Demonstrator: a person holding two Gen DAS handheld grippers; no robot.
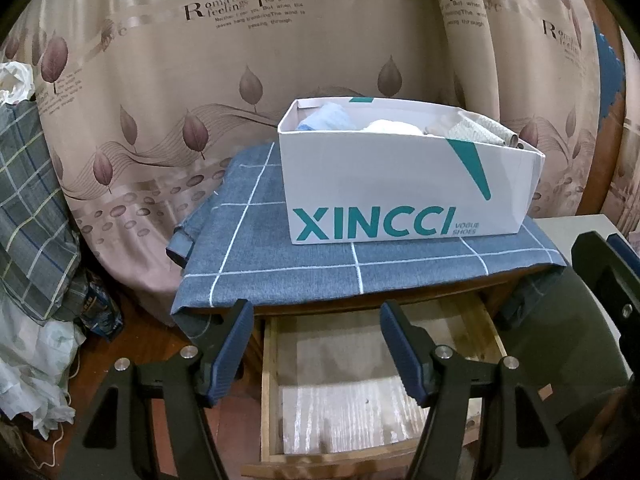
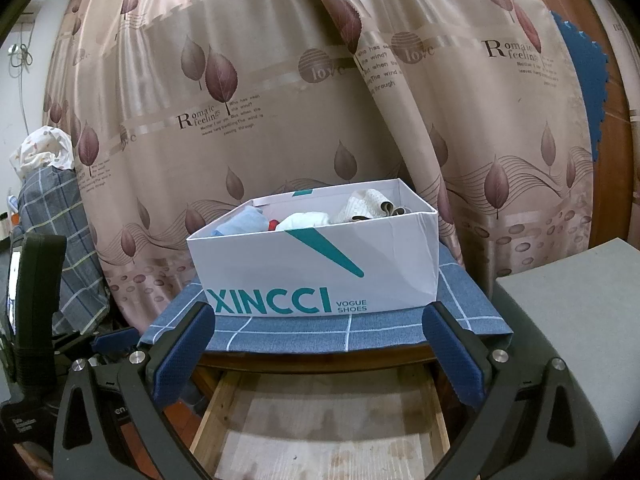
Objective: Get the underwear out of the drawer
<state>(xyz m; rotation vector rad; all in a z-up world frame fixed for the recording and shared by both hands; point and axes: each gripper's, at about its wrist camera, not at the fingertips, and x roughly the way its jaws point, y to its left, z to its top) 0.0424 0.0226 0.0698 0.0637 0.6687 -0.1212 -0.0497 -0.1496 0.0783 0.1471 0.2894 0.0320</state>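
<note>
Though apart, both hand-held grippers (image 1: 316, 344) (image 2: 318, 350) (gaping) over drawer (image 1: 272, 380).

Drawer (image 1: 360, 420): wooden, pulled open, its pale floor bare; directly below and between the left gripper (image 1: 316, 356) fingers, and below the right gripper (image 2: 316, 356).
Underwear (image 2: 304, 220): rolled pieces, light blue, white, cream patterned, a bit of red, sitting in the open white shoe box (image 2: 320, 276) ahead of and above both grippers, well apart.
</note>
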